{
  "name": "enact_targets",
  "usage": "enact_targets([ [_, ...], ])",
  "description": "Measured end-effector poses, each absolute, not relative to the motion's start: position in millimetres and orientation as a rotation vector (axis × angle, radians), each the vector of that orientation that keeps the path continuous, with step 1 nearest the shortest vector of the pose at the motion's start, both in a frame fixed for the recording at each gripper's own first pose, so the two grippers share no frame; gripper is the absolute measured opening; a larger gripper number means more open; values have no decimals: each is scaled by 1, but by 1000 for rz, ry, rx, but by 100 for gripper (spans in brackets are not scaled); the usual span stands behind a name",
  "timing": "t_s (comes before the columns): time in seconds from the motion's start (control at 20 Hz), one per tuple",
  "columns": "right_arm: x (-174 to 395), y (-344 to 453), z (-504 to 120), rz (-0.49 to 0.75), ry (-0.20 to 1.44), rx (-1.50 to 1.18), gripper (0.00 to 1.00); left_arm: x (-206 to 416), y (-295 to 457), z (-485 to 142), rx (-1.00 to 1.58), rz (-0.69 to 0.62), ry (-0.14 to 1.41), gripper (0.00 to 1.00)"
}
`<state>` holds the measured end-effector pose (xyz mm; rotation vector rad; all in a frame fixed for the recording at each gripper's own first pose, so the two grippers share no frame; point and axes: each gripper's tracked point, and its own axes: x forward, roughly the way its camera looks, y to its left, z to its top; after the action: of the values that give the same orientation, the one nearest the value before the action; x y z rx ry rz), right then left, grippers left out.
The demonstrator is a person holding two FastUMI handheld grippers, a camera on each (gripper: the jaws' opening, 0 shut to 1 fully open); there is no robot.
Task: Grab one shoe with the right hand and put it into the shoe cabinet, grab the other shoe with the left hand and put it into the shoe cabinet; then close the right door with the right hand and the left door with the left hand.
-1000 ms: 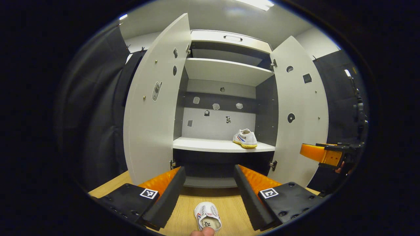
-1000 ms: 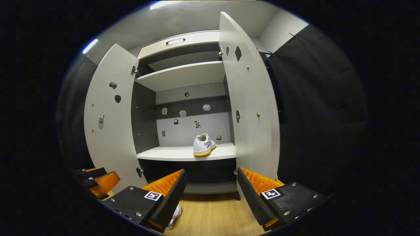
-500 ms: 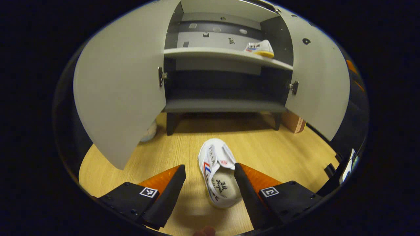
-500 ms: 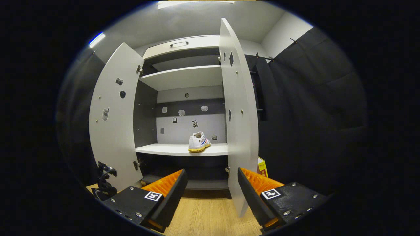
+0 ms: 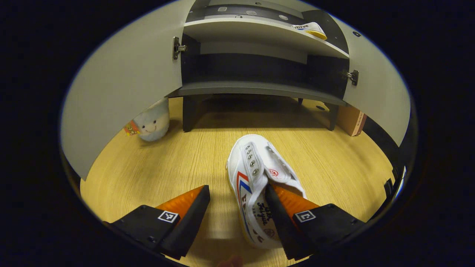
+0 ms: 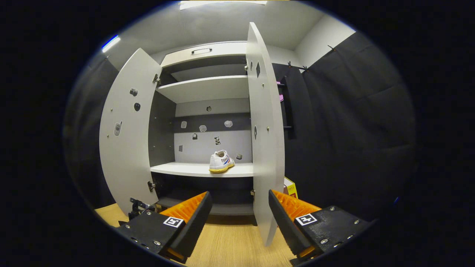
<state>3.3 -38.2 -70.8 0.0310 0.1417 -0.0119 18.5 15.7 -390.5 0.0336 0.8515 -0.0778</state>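
- The second shoe point(image 5: 259, 185) lies on the wooden floor point(image 5: 167, 167) in front of the shoe cabinet point(image 5: 259, 89), toe toward twelve o'clock in the left gripper view and heel toward six.
- The left gripper point(image 5: 237, 211) hangs low over it with jaws wide. One finger sits at the shoe's opening near the heel, the other stands clear on bare floor at about seven o'clock.
- Whether that near finger is inside the collar or only in front of it, I cannot tell from this angle.
- The shoe looks like a light canvas sneaker: soft, collapsible upper and a firmer rubber sole. It should weigh little and not slip much.
- I would take it across the heel collar or the side wall near the sole, where it is stiffest; squeezing the loose tongue or strap would likely let it sag and swing.
- The first shoe point(image 6: 221, 162) rests on the middle shelf point(image 6: 193, 170), at about twelve o'clock in the right gripper view.
- The right gripper point(image 6: 237, 215) is wide and empty, facing the edge of the right door point(image 6: 264, 148); the left door point(image 6: 126, 141) is also open.
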Motion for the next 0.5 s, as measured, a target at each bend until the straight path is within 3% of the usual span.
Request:
enact_targets([
  [0.25, 10, -36, -70, -1, 151, -4, 94, 52, 26, -406, 80, -64, 820, 98],
  [0.3, 10, -34, -71, 4, 156, -2, 98, 55, 27, -407, 86, -64, 818, 98],
  [0.5, 10, -35, -82, 2, 187, -22, 94, 63, 20, -401, 62, -78, 767, 95],
])
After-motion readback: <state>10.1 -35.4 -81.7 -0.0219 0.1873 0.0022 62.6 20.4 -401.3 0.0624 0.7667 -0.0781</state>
